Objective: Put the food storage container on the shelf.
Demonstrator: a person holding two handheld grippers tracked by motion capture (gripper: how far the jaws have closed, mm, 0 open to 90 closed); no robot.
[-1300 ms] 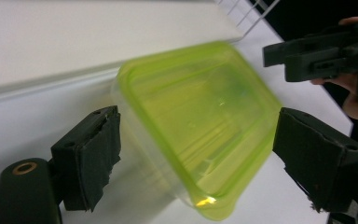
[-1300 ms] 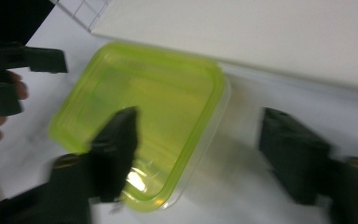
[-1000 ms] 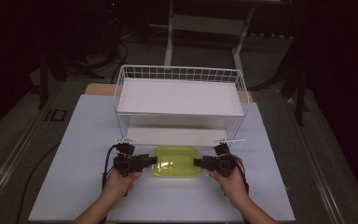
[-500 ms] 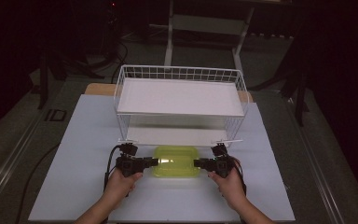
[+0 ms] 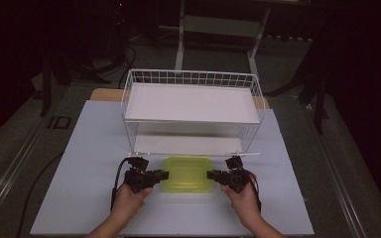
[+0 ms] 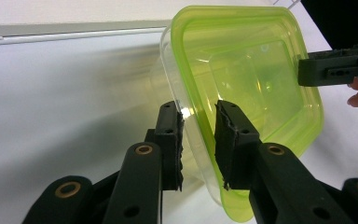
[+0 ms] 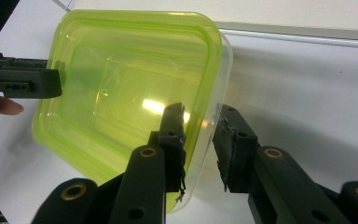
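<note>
Where the two black jaws of the left gripper (image 6: 198, 140) rise from the bottom of the left gripper view, they straddle the near edge of a plastic box (image 6: 242, 88); the jaws have just been closing, and whether the pads now press on the rim cannot be told. One pad lies against the clear outer wall, the other over the green lid. In the right gripper view the right gripper (image 7: 200, 144) stands likewise at the opposite edge of the box (image 7: 126, 88), jaws also just closing, one pad over the lid and one outside the clear wall, with a sliver of light at the outer pad; contact cannot be told.

The box is a shallow, rounded-corner rectangle. Its body is clear and colourless; its lid is translucent yellow-green with a raised border and a stepped inner panel, and it carries a bright glare spot.

In the high view the box (image 5: 187, 173) lies flat on the white table (image 5: 89, 148), between the left gripper (image 5: 161, 175) and the right gripper (image 5: 212, 174), each held in a hand. Just behind it stands a white wire rack (image 5: 193, 79) with two white shelves.
</note>
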